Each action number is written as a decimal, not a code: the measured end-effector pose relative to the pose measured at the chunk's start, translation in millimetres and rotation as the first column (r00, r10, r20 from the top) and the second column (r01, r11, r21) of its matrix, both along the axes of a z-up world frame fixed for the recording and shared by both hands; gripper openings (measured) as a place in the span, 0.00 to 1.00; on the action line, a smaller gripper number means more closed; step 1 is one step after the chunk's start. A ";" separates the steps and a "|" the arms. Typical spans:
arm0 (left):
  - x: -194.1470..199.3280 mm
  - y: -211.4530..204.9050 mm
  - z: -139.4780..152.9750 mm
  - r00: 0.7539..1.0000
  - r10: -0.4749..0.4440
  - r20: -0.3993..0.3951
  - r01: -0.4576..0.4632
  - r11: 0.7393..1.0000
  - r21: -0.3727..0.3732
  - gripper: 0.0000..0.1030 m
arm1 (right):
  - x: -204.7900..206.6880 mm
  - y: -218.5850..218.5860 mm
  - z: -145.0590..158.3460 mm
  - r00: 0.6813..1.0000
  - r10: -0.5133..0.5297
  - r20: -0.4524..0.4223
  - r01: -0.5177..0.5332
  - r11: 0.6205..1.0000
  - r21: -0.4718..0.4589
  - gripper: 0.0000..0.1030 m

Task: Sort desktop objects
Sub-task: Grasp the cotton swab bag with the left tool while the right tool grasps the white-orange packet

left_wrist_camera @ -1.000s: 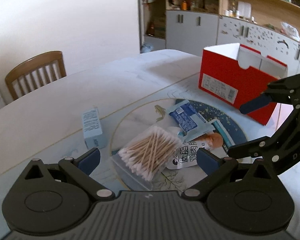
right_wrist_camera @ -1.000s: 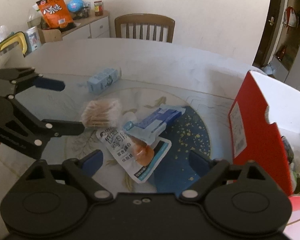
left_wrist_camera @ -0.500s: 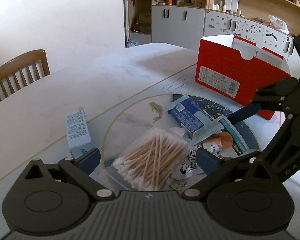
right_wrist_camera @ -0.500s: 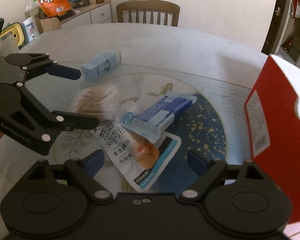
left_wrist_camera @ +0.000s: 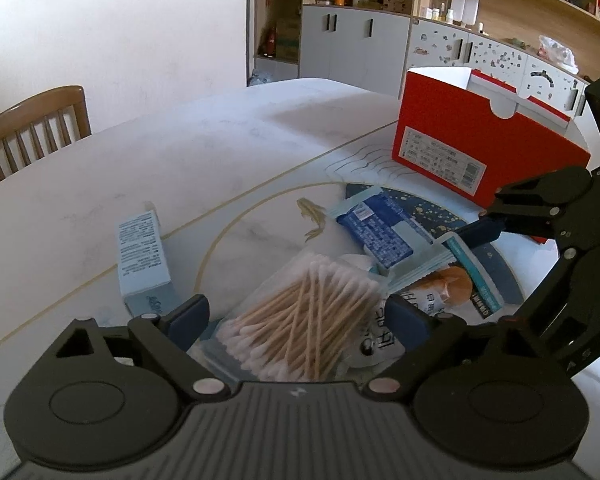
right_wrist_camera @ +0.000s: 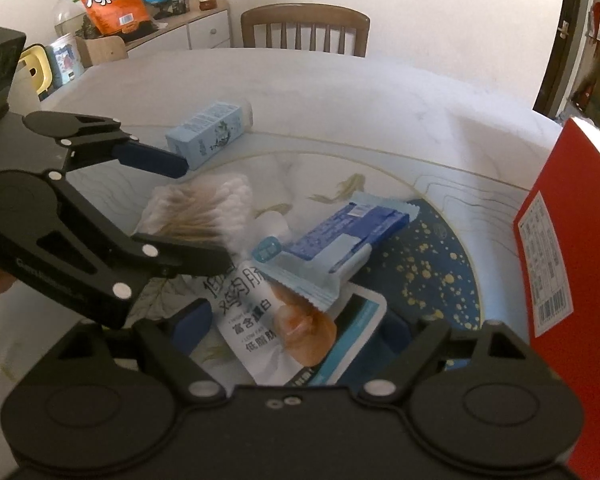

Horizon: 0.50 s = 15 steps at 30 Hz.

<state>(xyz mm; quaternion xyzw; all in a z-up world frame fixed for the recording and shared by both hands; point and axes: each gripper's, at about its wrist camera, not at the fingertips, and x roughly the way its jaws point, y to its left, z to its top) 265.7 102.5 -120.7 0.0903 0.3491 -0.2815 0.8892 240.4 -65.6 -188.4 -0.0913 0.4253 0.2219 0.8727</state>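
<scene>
A clear bag of cotton swabs (left_wrist_camera: 304, 316) lies on the table between the fingers of my left gripper (left_wrist_camera: 298, 318), whose jaws are closing; the pads stand just beside the bag without pressing it. A white and teal chicken snack pouch (right_wrist_camera: 260, 320) lies between the fingers of my right gripper (right_wrist_camera: 296, 328), whose jaws are also closing and still clear of it. A blue wrapped pack (right_wrist_camera: 348, 228) rests across the pouch. In the right wrist view the left gripper (right_wrist_camera: 198, 212) straddles the swab bag (right_wrist_camera: 204, 212).
A light blue carton (left_wrist_camera: 142, 256) lies on its side left of the swabs. An open red box (left_wrist_camera: 480, 152) stands at the table's right side, beyond the pile. A wooden chair (right_wrist_camera: 304, 28) is at the far edge; cupboards and shelves line the walls.
Both grippers have sunk and moved in over the pile. The swab bag now sits between the left fingers, the pouch between the right ones. Both pairs of jaws have narrowed a little.
</scene>
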 end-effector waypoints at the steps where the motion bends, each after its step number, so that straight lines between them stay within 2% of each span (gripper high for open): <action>1: 0.0 -0.4 0.3 1.000 -0.003 0.001 0.003 1.000 -0.002 0.90 | -0.4 -0.7 0.3 1.000 -0.001 0.001 0.001 1.000 0.002 0.82; 4: 1.5 0.6 0.6 1.000 -0.008 -0.020 0.008 1.000 -0.026 0.81 | -0.8 -3.2 1.3 1.000 -0.006 -0.002 0.006 1.000 0.012 0.79; 6: 2.0 1.2 0.3 0.999 -0.003 -0.035 0.002 0.999 -0.035 0.72 | -1.5 -5.1 3.0 1.000 -0.008 0.000 0.009 1.000 0.025 0.60; 7: 2.3 1.1 -0.5 0.999 0.000 -0.043 -0.001 1.000 -0.031 0.64 | -2.5 -4.9 4.3 1.000 -0.006 0.006 0.006 1.000 0.026 0.55; 9: 1.7 1.8 -1.5 0.998 0.003 -0.055 -0.005 0.999 -0.034 0.57 | -1.9 -6.6 6.9 1.000 -0.015 -0.005 0.016 0.999 0.045 0.49; 10: 1.3 1.4 -1.8 0.998 0.006 -0.059 -0.008 1.000 -0.030 0.51 | -2.6 -7.7 7.6 1.000 -0.017 -0.011 0.017 0.998 0.055 0.30; 11: 0.6 1.4 -1.6 0.998 0.010 -0.056 -0.012 1.000 -0.021 0.48 | -3.3 -8.2 8.1 1.000 -0.018 -0.012 0.019 0.998 0.057 0.21; 15: -3.0 2.7 0.9 0.998 0.030 -0.055 -0.031 0.999 -0.021 0.42 | -3.6 -14.9 10.9 0.999 -0.044 -0.025 0.046 0.995 0.088 0.14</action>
